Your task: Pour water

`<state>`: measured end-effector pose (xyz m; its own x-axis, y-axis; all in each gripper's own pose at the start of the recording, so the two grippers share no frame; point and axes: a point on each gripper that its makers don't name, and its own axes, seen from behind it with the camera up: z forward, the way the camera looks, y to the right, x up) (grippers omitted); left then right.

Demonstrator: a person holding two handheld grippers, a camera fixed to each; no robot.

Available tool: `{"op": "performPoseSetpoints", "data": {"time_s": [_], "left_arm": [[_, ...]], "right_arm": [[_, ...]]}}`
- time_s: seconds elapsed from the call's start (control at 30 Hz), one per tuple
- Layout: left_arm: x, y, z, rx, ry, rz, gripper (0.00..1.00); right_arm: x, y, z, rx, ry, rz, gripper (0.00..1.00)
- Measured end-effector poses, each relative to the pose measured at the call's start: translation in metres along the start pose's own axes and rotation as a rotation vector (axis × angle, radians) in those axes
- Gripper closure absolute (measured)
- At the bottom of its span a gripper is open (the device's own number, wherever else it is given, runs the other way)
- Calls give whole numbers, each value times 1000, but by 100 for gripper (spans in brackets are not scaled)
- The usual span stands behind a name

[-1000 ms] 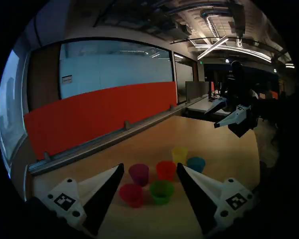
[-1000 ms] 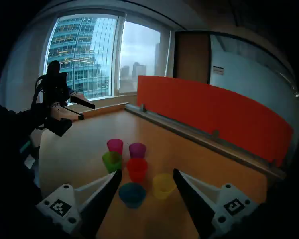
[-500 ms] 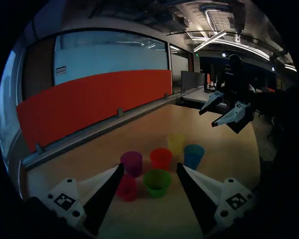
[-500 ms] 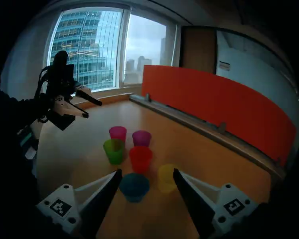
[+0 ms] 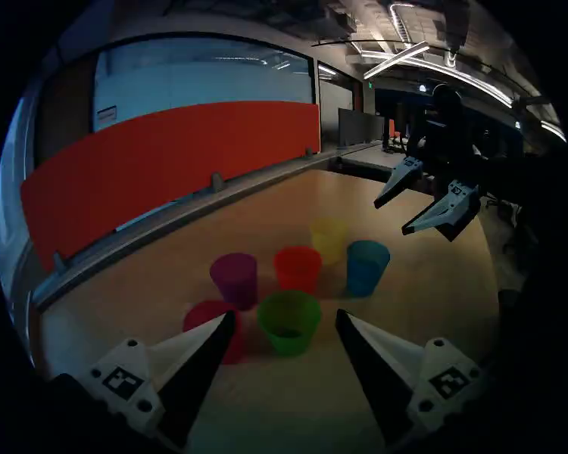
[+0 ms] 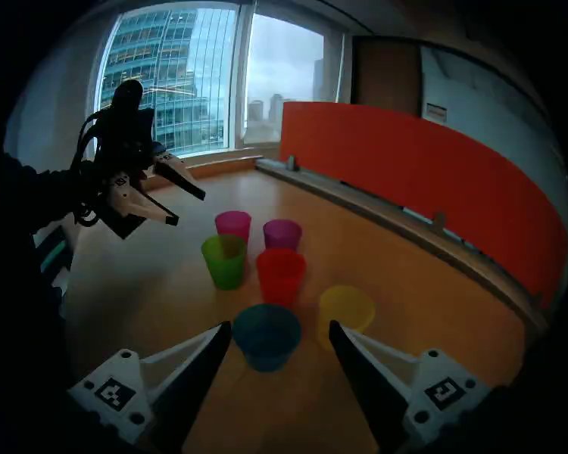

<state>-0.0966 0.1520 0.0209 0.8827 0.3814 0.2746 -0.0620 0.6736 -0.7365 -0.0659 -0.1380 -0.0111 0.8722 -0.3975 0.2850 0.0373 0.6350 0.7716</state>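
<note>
**Markings.** Each white finger base of the left tongs (image 5: 282,313) and the right tongs (image 6: 279,325) carries a square black-and-white coded marker. A small notice (image 5: 106,113) hangs on the glass wall, far behind the red cup (image 5: 298,266). Its writing is too small to read.

**Task items.** Six translucent plastic cups stand upright in a tight group on the desk (image 5: 413,303). All are tapered and round-rimmed. The red cup stands between the purple cup (image 5: 235,276) and the yellow cup (image 5: 329,236) in one row. The green cup (image 5: 288,321) stands just beside the red cup in a second row, between the pink cup (image 5: 207,316) and the blue cup (image 5: 367,265). Water cannot be made out in any cup.

**Surfaces.** The desk top is smooth, light wood. A matte orange partition panel (image 5: 170,159) on a metal rail runs along the desk edge behind the red cup.

**Tongs.**
- The left tongs are spread and hold nothing. In the left gripper view, the green cup sits between the fingertips, with the red cup just beyond it.
- The right tongs are spread and hold nothing. In the right gripper view, the blue cup sits between the fingertips, with the red cup beyond it.
- Both pairs hang in the air, apart from the red cup.
</note>
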Motion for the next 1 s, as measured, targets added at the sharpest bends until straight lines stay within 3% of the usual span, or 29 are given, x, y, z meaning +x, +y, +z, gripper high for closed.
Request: {"op": "performPoseSetpoints", "data": {"time_s": [0.57,1.0], "left_arm": [[-38,4,24,-20,-91,-13,2],[-45,7,43,-36,-111,-9,2]], "right_arm": [[-25,-7,18,18,-44,-19,0],[-32,-9,24,27,-56,-19,0]]}}
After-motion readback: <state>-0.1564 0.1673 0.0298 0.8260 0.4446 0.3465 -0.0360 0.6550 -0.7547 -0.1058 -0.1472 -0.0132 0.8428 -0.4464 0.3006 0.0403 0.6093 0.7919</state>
